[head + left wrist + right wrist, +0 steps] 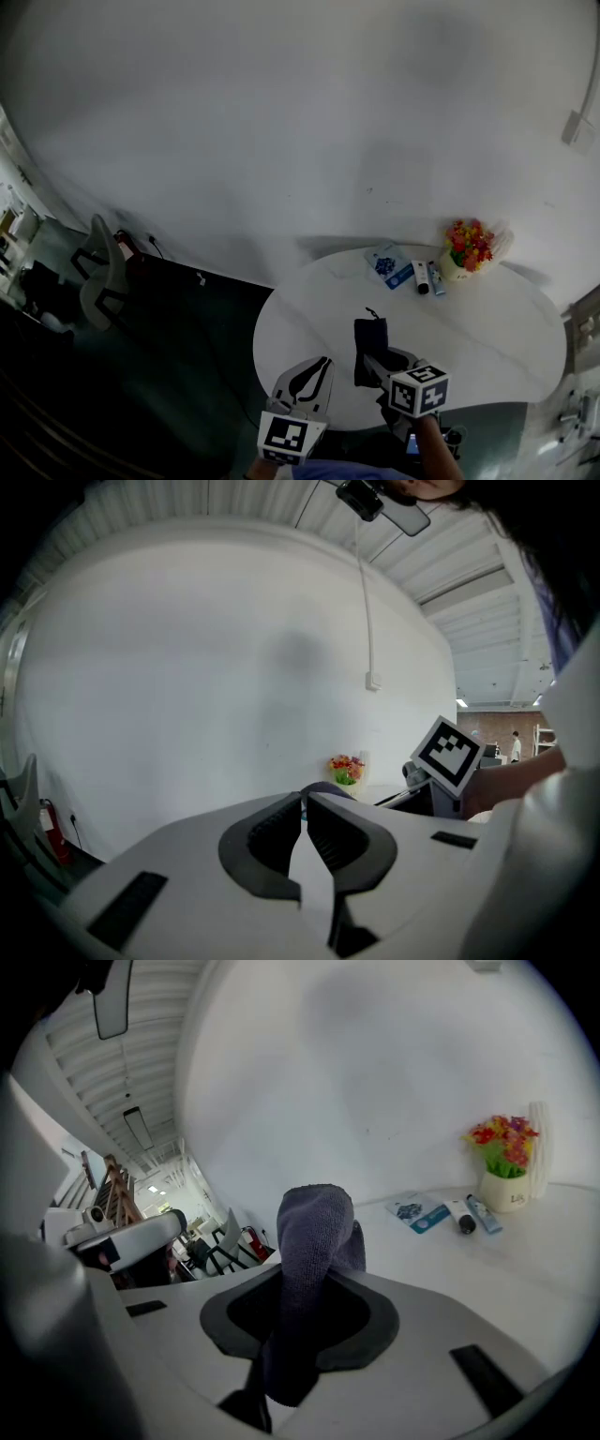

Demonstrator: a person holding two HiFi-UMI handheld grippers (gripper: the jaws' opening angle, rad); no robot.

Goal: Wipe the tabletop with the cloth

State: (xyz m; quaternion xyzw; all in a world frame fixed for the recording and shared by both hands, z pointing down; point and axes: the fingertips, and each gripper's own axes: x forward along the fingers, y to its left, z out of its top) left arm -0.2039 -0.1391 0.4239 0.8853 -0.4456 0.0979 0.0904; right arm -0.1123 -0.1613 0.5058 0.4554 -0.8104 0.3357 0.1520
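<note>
Dark cloth [314, 1241] sticks lengthwise forward, pinched in the right gripper [307, 1283] jaws.

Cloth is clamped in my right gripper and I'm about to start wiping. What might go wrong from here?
1. The cloth is bunched up in the right gripper, so the hard jaw edges, not the cloth, may scrape the table.
2. A wide sweep toward the far edge may tip the flower pot or shove the tubes and blue packet.
</note>
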